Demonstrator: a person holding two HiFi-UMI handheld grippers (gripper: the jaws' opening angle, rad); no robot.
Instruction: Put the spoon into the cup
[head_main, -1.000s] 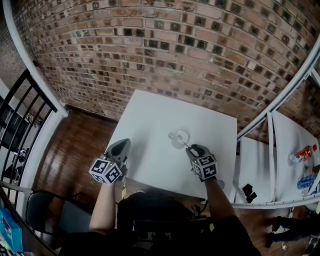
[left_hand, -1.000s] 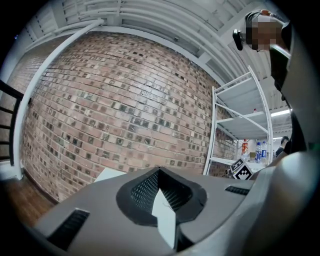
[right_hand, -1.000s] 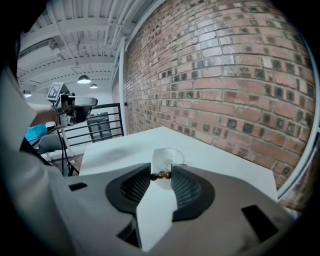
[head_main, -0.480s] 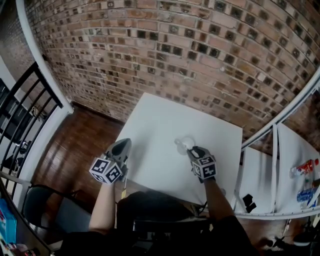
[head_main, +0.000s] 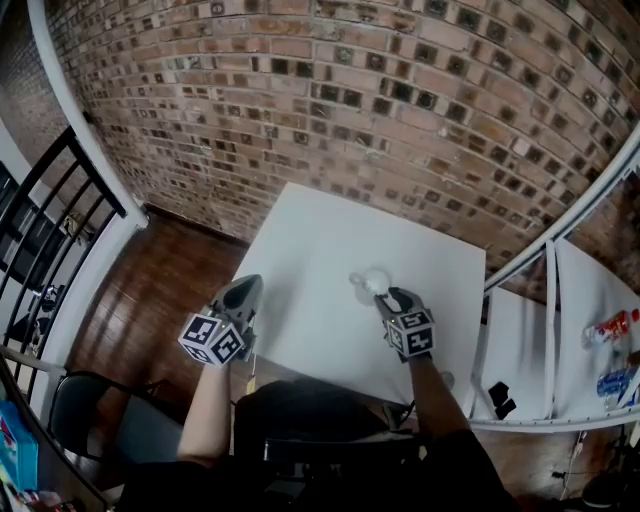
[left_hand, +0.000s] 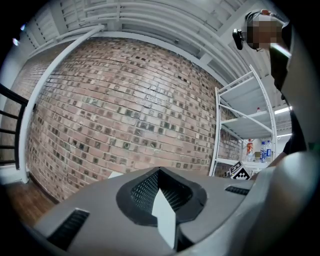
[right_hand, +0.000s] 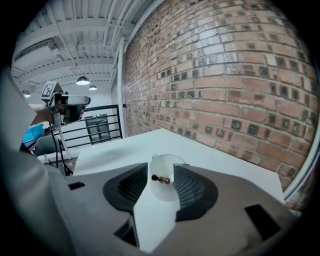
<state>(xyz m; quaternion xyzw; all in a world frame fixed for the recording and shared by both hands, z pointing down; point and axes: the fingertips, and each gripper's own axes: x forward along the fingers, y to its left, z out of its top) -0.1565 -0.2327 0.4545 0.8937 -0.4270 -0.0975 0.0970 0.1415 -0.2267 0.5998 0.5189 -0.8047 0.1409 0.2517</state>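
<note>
A small translucent white cup (head_main: 375, 282) stands on the white table (head_main: 300, 260), right of its middle. In the right gripper view the cup (right_hand: 164, 186) sits between the jaws, and the spoon's dark handle end (right_hand: 161, 179) pokes out of it towards me. My right gripper (head_main: 391, 296) is just short of the cup. Its jaws are opening, and neither pad presses on the spoon. My left gripper (head_main: 247, 286) hovers level over the table's left front corner, well away from the cup. Its jaws (left_hand: 159, 173) meet at the tips with nothing between them.
A brick wall (head_main: 400, 110) stands behind the table. A white shelf rack (head_main: 560, 300) with bottles (head_main: 608, 327) is at the right. At the left are a black railing (head_main: 50, 220) and a dark chair (head_main: 90, 415) on the wooden floor.
The head view has shifted slightly. My right gripper has stayed by the cup. The thin spoon handle that ran from the cup to its jaws no longer shows there.
</note>
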